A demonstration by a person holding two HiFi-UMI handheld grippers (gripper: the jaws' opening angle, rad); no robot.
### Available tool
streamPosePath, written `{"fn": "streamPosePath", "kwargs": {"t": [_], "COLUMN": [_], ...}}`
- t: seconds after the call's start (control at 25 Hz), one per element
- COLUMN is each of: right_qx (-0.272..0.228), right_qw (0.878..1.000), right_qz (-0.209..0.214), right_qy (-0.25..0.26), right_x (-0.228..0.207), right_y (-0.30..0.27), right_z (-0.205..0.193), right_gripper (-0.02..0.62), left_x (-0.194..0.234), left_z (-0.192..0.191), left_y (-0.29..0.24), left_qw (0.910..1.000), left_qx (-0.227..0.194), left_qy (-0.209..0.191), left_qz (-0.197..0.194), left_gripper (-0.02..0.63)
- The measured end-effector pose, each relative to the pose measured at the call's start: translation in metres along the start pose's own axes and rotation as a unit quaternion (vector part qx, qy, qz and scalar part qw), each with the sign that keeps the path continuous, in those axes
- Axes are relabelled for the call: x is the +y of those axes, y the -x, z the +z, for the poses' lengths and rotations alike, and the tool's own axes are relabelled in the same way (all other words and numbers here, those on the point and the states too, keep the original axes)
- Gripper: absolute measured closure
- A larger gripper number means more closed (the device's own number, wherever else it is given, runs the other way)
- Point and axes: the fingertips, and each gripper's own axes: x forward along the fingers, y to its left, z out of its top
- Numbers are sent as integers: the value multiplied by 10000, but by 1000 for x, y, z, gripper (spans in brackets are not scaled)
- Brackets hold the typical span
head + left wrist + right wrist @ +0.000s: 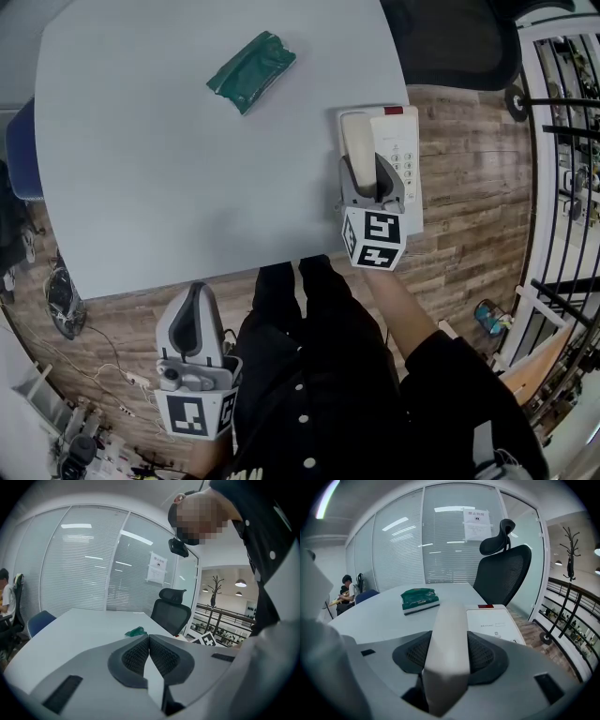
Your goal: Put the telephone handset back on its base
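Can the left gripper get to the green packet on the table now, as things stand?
Probably yes. The left gripper is empty, jaws together, off the table's near edge, and bare table lies between it and the green packet.

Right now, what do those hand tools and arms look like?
The left gripper and right gripper are grey plastic with dark ribbed pads, each carrying a white cube with black square markers. The person wears black clothing with white buttons.

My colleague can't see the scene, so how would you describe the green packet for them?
Start at the pale grey table, with the white telephone base at its right edge. Left of that, toward the far side, lies the green packet, alone. It is crumpled and dark green, the only green thing there.
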Motion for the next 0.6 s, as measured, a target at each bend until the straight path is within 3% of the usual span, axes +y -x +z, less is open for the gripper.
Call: {"fn": "streamPosePath", "kwargs": {"t": [0.28, 0.6], "right_qx": [-64, -445], "right_qw": [9998, 9984], "right_qz": [65, 256], "right_qy": [170, 243], "right_x": [-1, -2], "right_y": [1, 18], "right_z": [2, 28], "right_gripper": [318, 316], "left_x": [0, -6], "left_z": [1, 8], "left_y": [2, 3], "left_qw": [10000, 9997], "left_qx": [-28, -195], "left_qy": [74, 125], "left_qz": [12, -54], "left_gripper": [591, 591]}}
